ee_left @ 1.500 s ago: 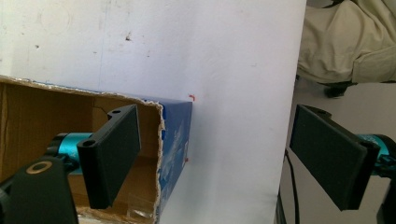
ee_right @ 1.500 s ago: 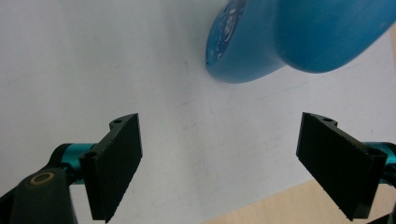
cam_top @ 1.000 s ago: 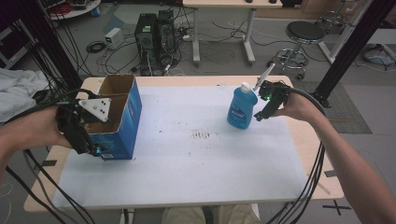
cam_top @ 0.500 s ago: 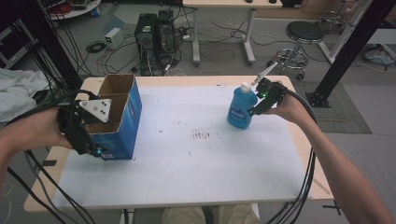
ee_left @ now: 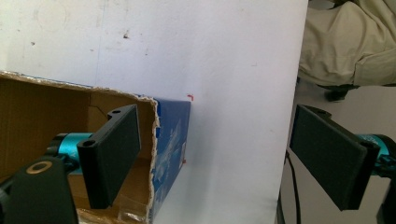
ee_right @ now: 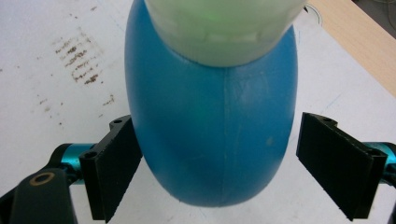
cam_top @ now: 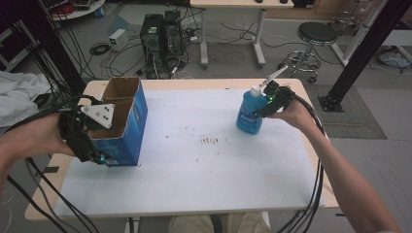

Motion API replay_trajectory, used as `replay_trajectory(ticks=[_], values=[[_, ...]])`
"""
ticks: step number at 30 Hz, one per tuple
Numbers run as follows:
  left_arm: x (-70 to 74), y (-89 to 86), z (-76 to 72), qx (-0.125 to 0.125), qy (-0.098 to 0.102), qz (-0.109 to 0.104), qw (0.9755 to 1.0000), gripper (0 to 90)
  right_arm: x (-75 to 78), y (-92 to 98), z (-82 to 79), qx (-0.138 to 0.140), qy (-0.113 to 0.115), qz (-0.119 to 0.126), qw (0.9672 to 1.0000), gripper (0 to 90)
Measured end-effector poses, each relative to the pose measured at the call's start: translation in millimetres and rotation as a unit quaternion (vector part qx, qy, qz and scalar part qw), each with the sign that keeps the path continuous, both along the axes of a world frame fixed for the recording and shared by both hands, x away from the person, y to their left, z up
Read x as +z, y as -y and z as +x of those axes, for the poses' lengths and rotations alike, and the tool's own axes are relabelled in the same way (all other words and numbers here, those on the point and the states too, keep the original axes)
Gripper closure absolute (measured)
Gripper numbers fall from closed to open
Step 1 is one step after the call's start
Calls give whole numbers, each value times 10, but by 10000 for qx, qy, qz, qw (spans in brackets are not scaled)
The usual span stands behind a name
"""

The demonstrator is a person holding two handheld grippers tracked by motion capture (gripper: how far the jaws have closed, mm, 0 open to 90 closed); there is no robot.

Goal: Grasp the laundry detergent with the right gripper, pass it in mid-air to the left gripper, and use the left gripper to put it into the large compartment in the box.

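Right gripper (cam_top: 265, 108), in the high view, sits at the upper right of the frame against a blue bottle (cam_top: 250, 113) standing upright on the white table (cam_top: 214, 174); the bottle is smooth, rounded plastic with a pale cap. At the left of the frame the left gripper (cam_top: 85, 141) reaches over the near wall of an open blue cardboard box (cam_top: 127, 127). In the left gripper view, the left gripper (ee_left: 219, 158) has its flat black jaws wide apart, one inside the box (ee_left: 170, 140) by its torn brown edge. In the right gripper view, the right gripper (ee_right: 219, 170) has its jaws spread around the bottle (ee_right: 210, 126), one touching, the other just clear.
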State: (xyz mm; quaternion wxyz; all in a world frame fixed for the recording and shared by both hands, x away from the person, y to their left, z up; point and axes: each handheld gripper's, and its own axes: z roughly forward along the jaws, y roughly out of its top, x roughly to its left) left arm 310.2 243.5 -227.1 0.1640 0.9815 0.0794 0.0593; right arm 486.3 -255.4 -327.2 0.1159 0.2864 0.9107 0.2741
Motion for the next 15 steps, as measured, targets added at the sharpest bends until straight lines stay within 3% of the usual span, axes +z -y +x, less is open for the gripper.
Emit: replay_trajectory(ticks=[15], values=[[-22,-13,-1,20,-26,-8,10000,163,-85,-46,22,2,-68,202,9998,138]])
